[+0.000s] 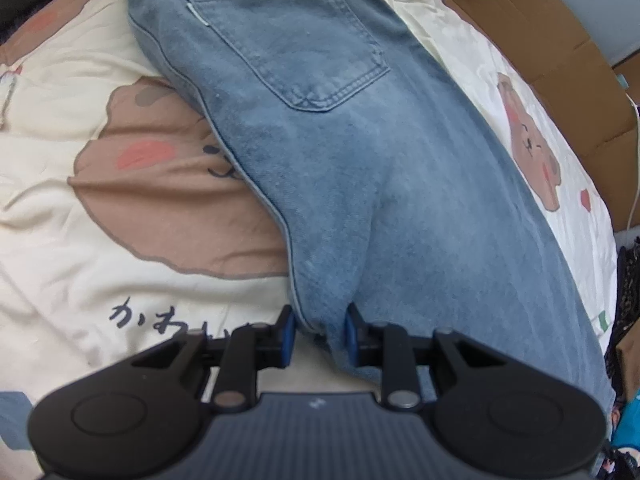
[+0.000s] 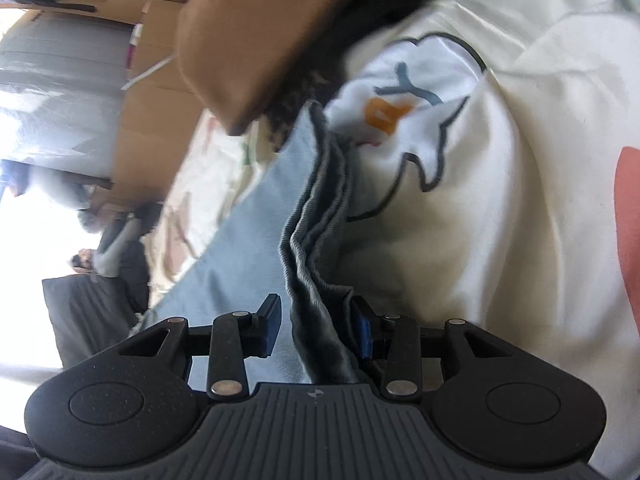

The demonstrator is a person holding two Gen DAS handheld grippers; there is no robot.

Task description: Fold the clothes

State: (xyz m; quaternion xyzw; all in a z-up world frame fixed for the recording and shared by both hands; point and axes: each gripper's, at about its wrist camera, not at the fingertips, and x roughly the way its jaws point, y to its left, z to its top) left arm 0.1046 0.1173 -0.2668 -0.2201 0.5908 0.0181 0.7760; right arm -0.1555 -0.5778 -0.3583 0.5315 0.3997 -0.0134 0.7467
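A cream bear-print bedspread [image 1: 60, 240] carried the pale blue denim jeans [image 1: 328, 152] across frame centre. The left gripper [image 1: 320, 330] pinched one denim edge; the right gripper [image 2: 318, 326] straddled bunched hems, apparently loosely. Next probably: lifting both ends over evenly.

Your jeans [image 1: 360, 168] are faded, matt denim, stitched seams showing. The bedsheet [image 1: 80, 248] at nine o'clock is smooth printed cotton with slight sheen. Cardboard [image 1: 560, 80] at two o'clock: dull brown paper. Your left gripper [image 1: 320, 330]: matt black plastic.
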